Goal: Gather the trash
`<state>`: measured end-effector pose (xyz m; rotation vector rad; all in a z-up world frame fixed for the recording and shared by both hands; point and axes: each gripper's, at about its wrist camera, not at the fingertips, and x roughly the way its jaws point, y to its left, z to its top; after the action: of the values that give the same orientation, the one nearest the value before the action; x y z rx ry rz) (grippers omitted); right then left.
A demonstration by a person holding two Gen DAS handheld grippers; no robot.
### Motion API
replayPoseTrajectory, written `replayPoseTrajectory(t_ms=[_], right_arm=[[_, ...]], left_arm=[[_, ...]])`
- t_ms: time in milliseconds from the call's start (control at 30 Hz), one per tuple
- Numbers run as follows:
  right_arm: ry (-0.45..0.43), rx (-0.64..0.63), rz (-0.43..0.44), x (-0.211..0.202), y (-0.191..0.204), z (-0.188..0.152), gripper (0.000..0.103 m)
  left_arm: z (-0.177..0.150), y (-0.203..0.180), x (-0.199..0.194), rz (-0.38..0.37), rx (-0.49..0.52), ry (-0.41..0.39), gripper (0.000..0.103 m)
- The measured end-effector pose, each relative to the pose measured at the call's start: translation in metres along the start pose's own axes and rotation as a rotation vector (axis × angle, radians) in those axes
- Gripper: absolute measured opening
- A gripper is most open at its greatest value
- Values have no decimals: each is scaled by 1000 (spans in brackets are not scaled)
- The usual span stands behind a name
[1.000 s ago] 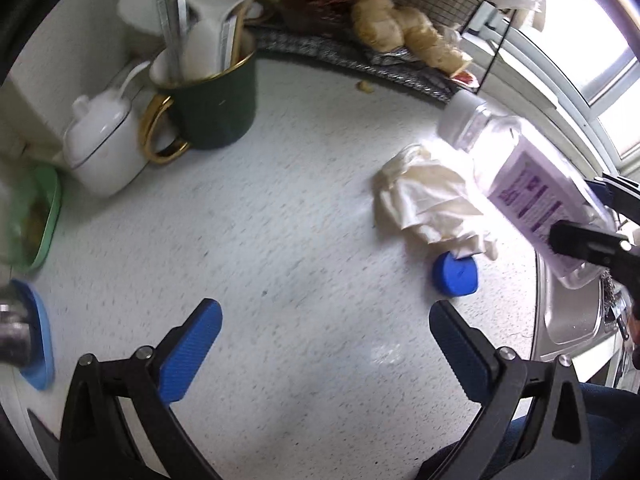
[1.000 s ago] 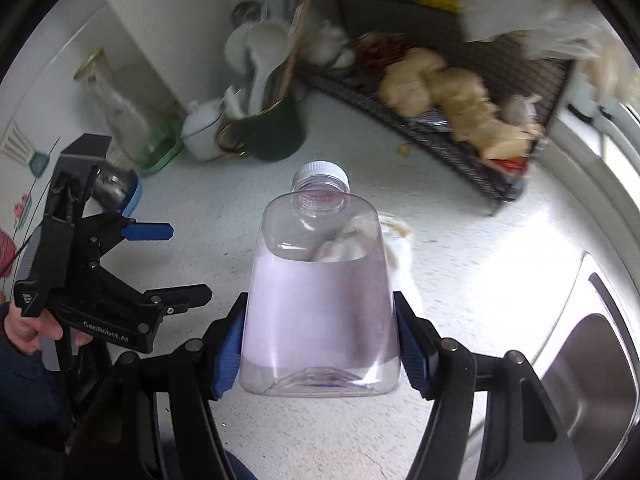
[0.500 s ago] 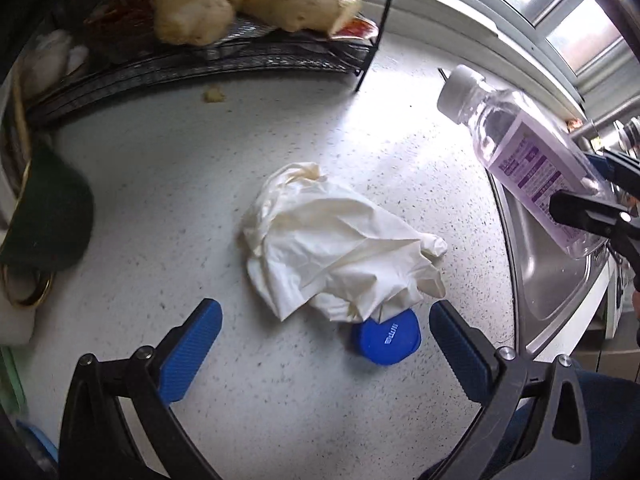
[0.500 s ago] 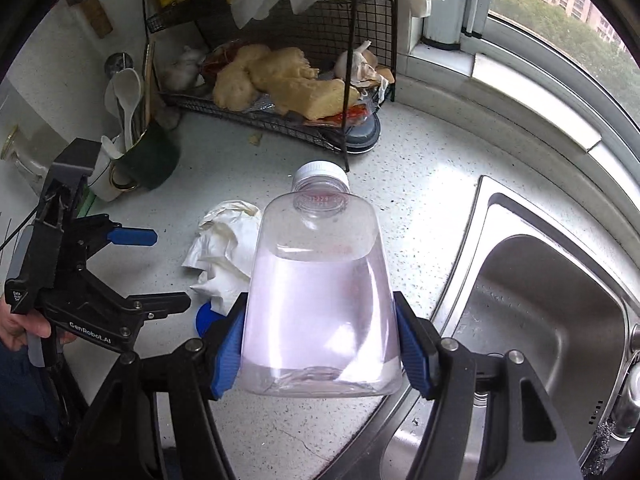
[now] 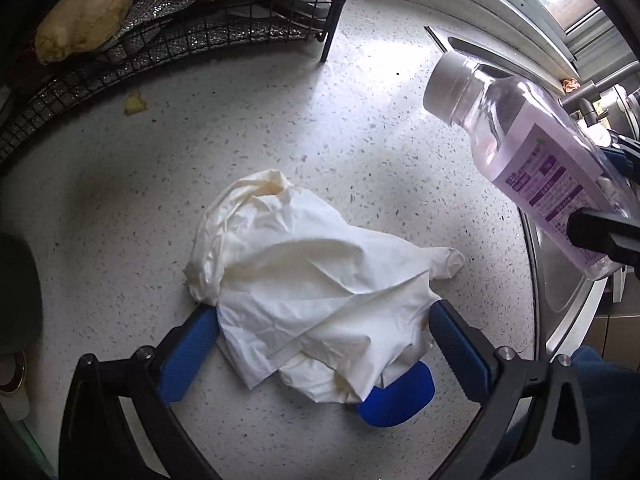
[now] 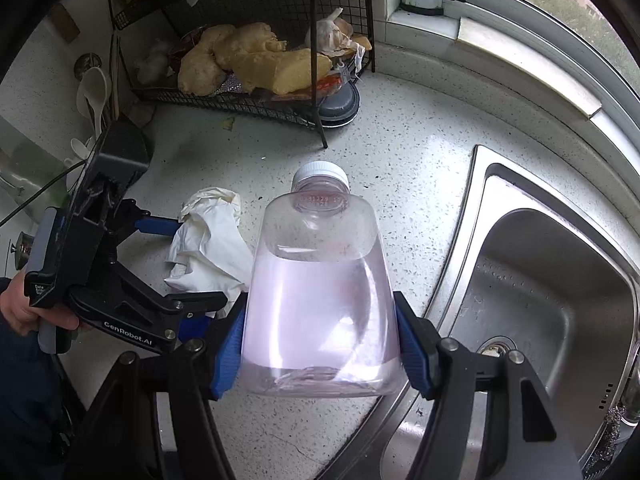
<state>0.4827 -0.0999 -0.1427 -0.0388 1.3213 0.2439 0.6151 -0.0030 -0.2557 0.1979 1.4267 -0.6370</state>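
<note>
While jaws straddle the crumpled glove (image 5: pixel 316 292), speckled counter (image 5: pixel 280 128), right jaws clamping bottle (image 6: pixel 320 300), sink (image 6: pixel 560 312) beside.

Around the crumpled glove (image 5: pixel 316 292) my tabletop (image 5: pixel 280 128) lies bare; the wire rack (image 5: pixel 332 12) blocks beyond it, the sink (image 6: pixel 540 300) drops off rightward.

Both wrist views look steeply down, sharing the crumpled glove (image 5: pixel 316 300) (image 6: pixel 208 248).
</note>
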Motion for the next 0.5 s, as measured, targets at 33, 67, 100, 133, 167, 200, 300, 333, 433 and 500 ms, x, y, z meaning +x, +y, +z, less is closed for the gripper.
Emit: replayPoseTrajectory(t_ms=[33,67,100,133,167,200,300,333,433,500], right_arm=[[3,-3,2,1,1,0,64],[5,-6,2,2,1,0,64],[7,-9,2,1,2,0,64],[9,-10,3,2,2,0,64],[12,-10,5,4,3,0,64],[15,-10,8,5,3,-1,64],[23,-15,9,8,4,-2,64],[26,-18,9,8,5,-3,64],[29,-29,5,9,8,-5,64],[28,-32,3,9,9,-6,64]], left_arm=[[1,-3,1,13,11,-6,98],[0,-6,1,30,22,-12,93],[1,-6,1,39,28,-15,88],[2,-6,-1,44,30,-21,85],[0,-3,-3,49,28,-28,78],[-3,1,-6,56,27,-35,70],[-6,8,-11,74,12,-56,53],[-6,9,-12,81,8,-60,49],[-8,13,-13,83,-4,-62,30],[-11,18,-15,71,-16,-64,22]])
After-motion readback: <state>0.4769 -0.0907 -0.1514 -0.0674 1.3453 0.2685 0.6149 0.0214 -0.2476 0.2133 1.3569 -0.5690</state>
